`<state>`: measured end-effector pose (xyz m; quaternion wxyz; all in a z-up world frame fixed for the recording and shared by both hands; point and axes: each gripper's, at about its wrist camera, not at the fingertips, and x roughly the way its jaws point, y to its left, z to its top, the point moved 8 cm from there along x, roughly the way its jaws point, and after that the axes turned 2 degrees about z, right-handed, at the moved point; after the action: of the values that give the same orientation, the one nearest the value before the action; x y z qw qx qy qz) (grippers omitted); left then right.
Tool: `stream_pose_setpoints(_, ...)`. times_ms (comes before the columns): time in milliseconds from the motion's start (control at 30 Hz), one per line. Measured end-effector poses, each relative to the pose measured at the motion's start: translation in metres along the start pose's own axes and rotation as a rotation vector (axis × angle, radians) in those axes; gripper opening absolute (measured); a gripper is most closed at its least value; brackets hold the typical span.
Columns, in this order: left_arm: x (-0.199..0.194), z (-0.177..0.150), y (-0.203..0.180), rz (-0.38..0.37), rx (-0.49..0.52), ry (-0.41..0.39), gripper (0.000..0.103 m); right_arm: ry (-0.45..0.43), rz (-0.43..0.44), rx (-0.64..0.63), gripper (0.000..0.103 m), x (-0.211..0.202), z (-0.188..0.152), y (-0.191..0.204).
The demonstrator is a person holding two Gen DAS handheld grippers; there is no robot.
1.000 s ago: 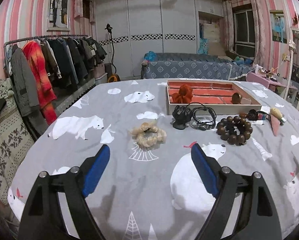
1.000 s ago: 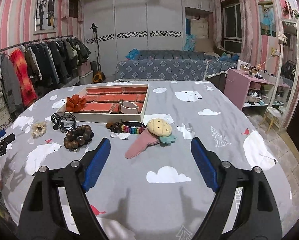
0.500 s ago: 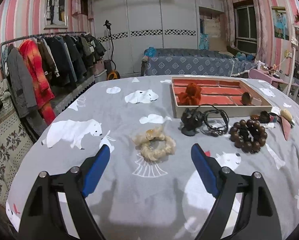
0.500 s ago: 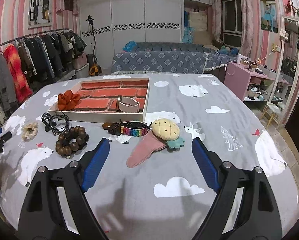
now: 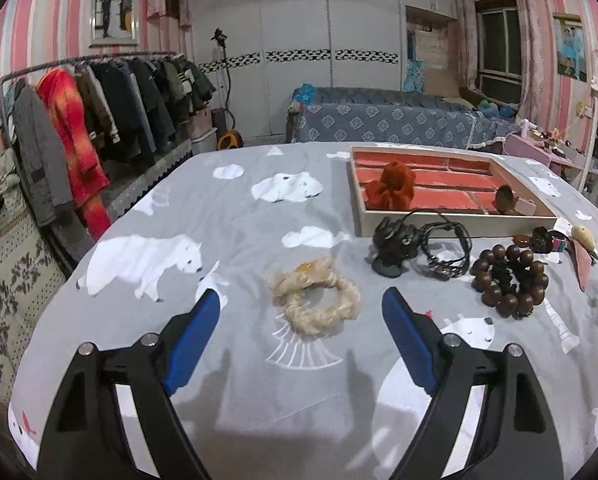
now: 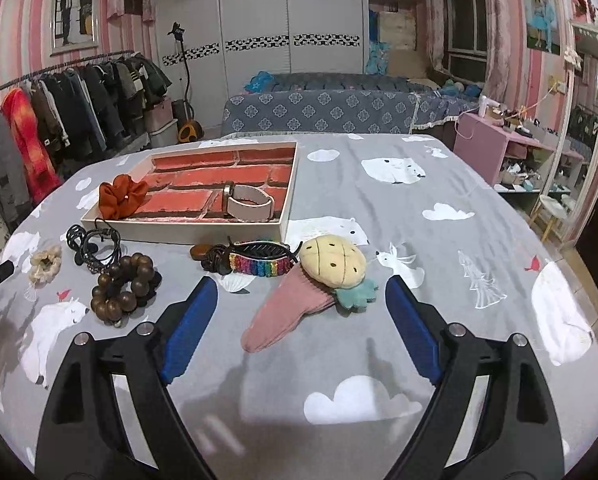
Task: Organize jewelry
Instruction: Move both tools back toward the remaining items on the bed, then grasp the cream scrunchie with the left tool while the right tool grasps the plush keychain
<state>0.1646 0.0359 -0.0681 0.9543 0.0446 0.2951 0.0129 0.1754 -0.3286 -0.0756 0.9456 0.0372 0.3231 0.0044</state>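
- Left gripper (image 5: 301, 312): jaws spread wide, nothing between the blue pads, held above the grey polar-bear tablecloth (image 5: 235, 232)
- Cream scrunchie (image 5: 314, 296): lies flat on the cloth just ahead of the left gripper, roughly centred in the gap between the pads but not touched by either
- Right gripper (image 6: 301, 298): jaws wide apart, empty, above the same cloth
- Pineapple plush (image 6: 333, 266): rests on the wide end of a pink knitted piece (image 6: 287, 310); both lie ahead of the right gripper, in line with its gap
- Tray (image 6: 179, 232): shallow box with a brick-pattern floor, set farther back on the table; holds an orange scrunchie (image 6: 122, 196) at its near left corner and a pale watch strap (image 6: 249, 202) near its front edge
- Items just in front of the tray (left to right in the right wrist view): black cord bundle (image 6: 93, 240), brown wooden bead bracelet (image 6: 123, 288), rainbow band with a black hair claw (image 6: 261, 260)
- All loose items sit outside the tray, on the cloth
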Motion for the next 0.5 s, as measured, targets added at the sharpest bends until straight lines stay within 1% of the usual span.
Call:
stream_pose_setpoints(167,0.005,0.013,-0.023,-0.037,0.003,-0.007,0.082,0.005,0.002,-0.001,0.085,0.011,0.006,-0.001)
stream_pose_setpoints(300,0.017,0.015,-0.043,-0.073,0.015,0.021,0.082,0.021,-0.009,-0.009,0.085,0.022,0.01,-0.006)
stream_pose_setpoints(400,0.025,0.015,-0.052,-0.074,0.026,0.034,0.082,0.039,-0.019,-0.011,0.085,0.033,0.01,-0.011)
stream_pose_setpoints(500,0.036,0.014,-0.048,-0.045,0.034,0.05,0.082,0.072,-0.029,-0.003,0.085,0.048,0.008,-0.017)
